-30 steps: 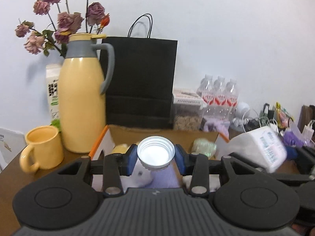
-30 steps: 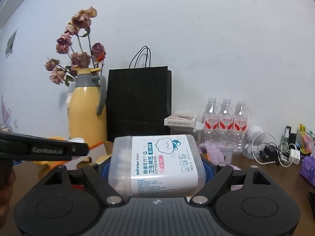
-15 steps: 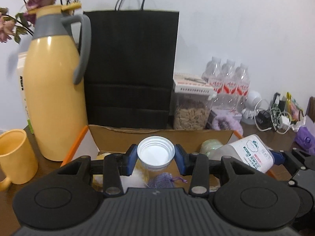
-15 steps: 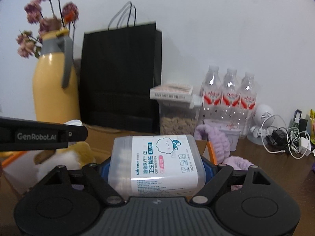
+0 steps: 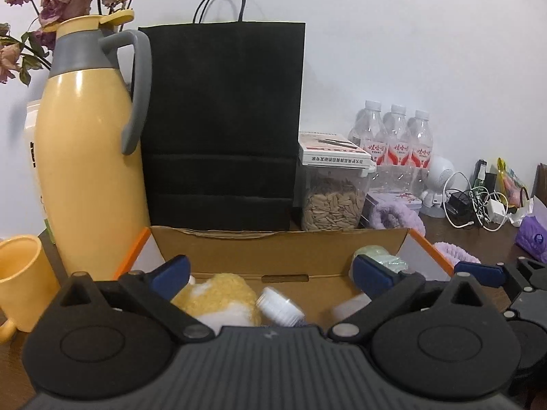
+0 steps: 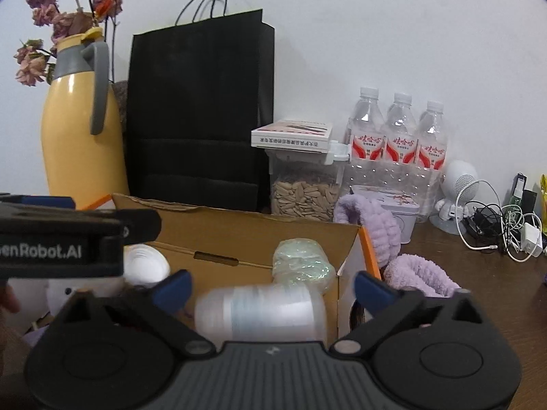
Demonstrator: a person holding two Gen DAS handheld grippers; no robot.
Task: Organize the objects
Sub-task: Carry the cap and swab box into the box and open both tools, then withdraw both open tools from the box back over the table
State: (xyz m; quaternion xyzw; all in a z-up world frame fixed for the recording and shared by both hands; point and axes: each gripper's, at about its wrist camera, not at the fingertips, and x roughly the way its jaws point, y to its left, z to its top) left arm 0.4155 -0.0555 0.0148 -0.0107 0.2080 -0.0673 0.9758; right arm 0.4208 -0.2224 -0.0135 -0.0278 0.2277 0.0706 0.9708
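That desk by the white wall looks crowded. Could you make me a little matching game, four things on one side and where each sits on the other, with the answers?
Things:
1. black paper bag
2. yellow mug
3. cotton swab container
4. three water bottles

Places:
A. over the cardboard box, between open jaws
B. far right, against the wall
C. behind the box, beside the yellow jug
D. left of the jug

Pairs: 1-C, 2-D, 3-A, 4-B
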